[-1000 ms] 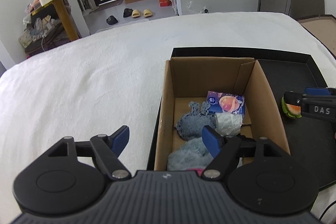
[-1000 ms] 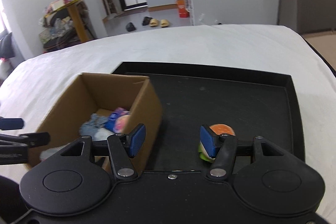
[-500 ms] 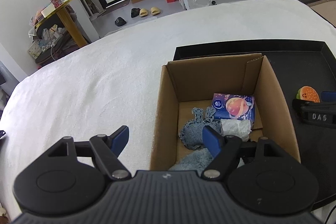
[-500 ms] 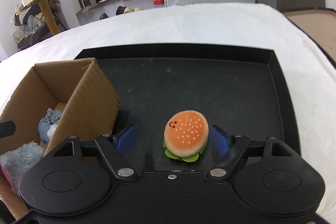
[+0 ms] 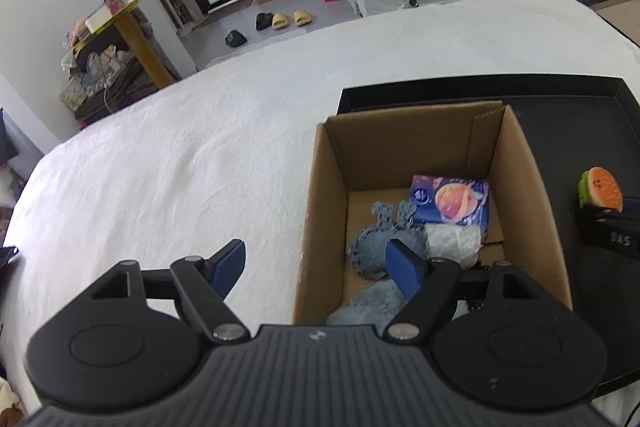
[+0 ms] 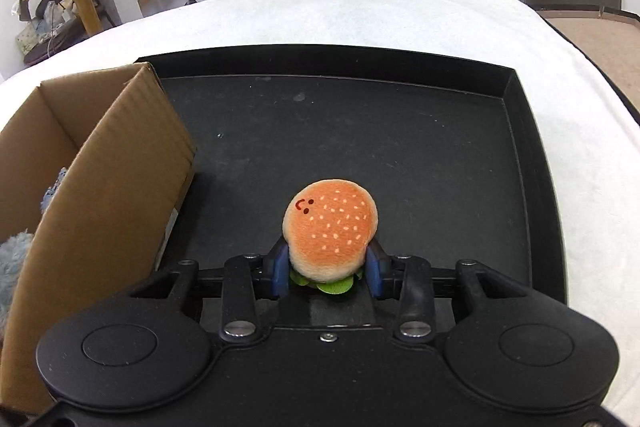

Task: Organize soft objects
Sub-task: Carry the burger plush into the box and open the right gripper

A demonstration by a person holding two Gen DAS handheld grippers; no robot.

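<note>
1. The right gripper (image 6: 327,273) has its fingers (image 6: 279,271) closed on the plush burger (image 6: 330,223), low centre of frame, over the black tray (image 6: 400,147).
2. The left gripper (image 5: 316,265) has its fingers spread wide, nothing between them, above the left wall of the cardboard box (image 5: 516,187).

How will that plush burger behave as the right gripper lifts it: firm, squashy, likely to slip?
Probably squashy: the plush burger bulges above the right gripper, whose jaws are closed on its lower half. It looks light, likely stuffed fabric. The fuzzy surface should resist slipping, though the low grip might let it tilt.
</note>
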